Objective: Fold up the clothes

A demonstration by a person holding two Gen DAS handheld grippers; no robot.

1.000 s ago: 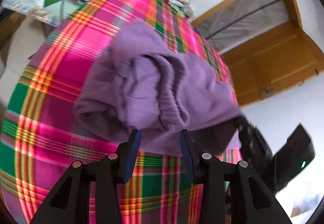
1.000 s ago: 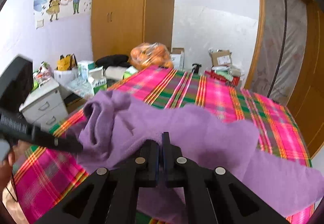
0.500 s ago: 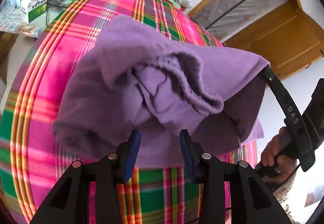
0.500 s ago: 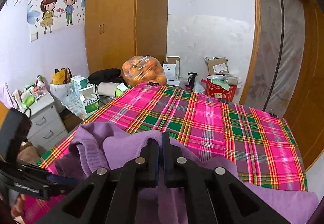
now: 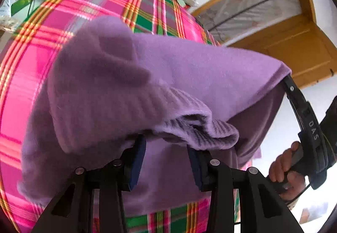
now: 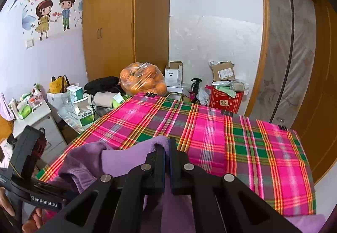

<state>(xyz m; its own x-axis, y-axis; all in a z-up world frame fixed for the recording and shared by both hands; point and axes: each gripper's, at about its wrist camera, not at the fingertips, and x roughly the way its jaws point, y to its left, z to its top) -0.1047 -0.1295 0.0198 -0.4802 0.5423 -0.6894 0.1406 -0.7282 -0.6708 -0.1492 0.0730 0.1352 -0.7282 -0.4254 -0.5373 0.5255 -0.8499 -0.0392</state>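
Our right gripper (image 6: 167, 148) is clamped on the purple sweater (image 5: 189, 77), lifting its edge above the plaid tablecloth (image 6: 210, 127). Our left gripper (image 5: 166, 148) gapes wide, a ribbed cuff (image 5: 210, 132) draped over its fingertips.

Bag of oranges (image 6: 142, 79), cardboard boxes (image 6: 223, 71), wardrobe (image 6: 118, 22) beyond the plaid-covered table (image 6: 210, 127).

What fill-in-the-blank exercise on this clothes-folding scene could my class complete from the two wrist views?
1. The garment being folded is a ____ sweater.
2. The right gripper is ____ on a fold of the sweater.
3. The left gripper has its fingers ____, under a drooping ribbed cuff.
4. Beyond the plaid tablecloth, a clear bag holds ____.

Missing words: purple; shut; open; oranges
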